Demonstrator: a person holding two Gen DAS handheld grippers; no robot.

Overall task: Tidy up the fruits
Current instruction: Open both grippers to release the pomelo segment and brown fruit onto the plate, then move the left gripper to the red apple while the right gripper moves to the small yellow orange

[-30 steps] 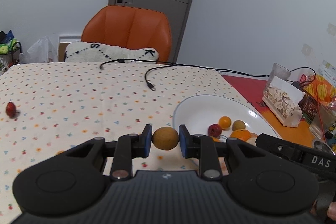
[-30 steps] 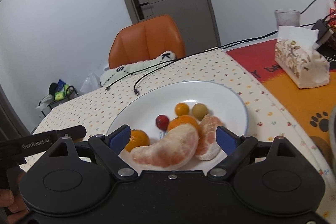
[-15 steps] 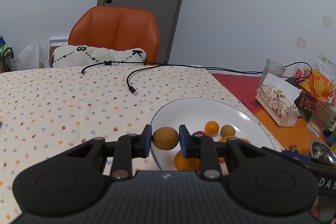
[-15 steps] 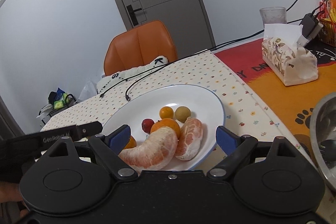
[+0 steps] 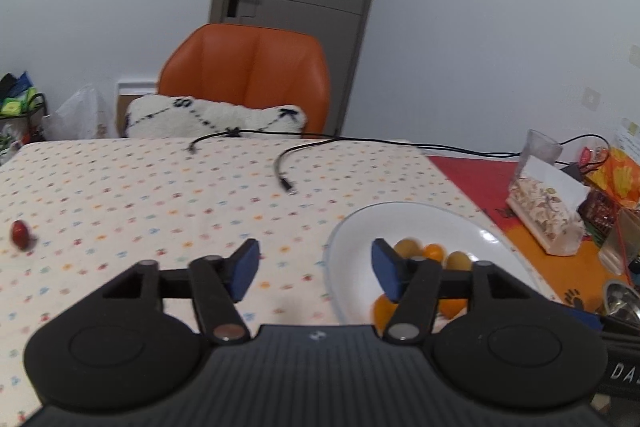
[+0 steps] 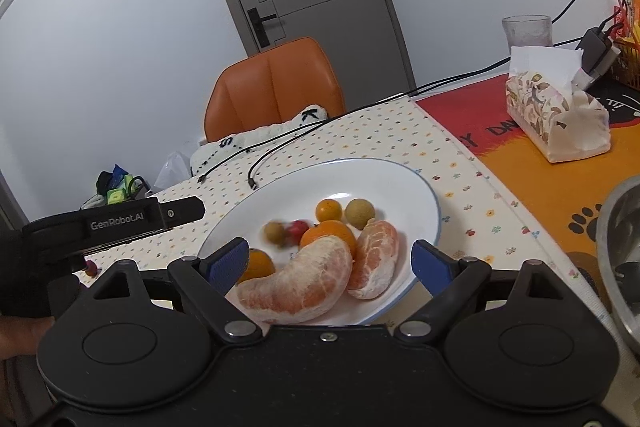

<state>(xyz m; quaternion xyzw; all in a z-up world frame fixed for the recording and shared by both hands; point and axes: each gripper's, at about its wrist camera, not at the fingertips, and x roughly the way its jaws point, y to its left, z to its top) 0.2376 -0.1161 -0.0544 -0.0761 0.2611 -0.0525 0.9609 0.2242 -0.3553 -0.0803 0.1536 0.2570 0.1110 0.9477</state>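
Observation:
My left gripper point(image 5: 314, 263) hangs by the left rim of the white plate point(image 5: 420, 223); its jaws are opening and nothing is between them. A brown round fruit point(image 6: 275, 231) shows blurred inside the plate point(image 6: 400, 183), beside a red fruit point(image 6: 298, 229). Small orange and brown fruits point(image 6: 329, 209) and two peeled orange pieces point(image 6: 296, 287) also lie there. My right gripper point(image 6: 330, 261) stands open at the plate's near rim, its pads clear of the pieces. One red fruit point(image 5: 20, 234) sits alone on the dotted cloth at the far left.
Black cables point(image 5: 284, 163) cross the cloth behind the plate. A tissue box point(image 6: 556, 119) and a glass point(image 6: 526, 31) stand on the orange mat at the right, a metal bowl point(image 6: 620, 255) at the right edge. An orange chair point(image 5: 248, 75) with a cushion is at the far side.
The left gripper's jaws have spread and let go of the brown fruit, which now lies blurred in the plate. The left view has swung back leftward. The right gripper stays open.

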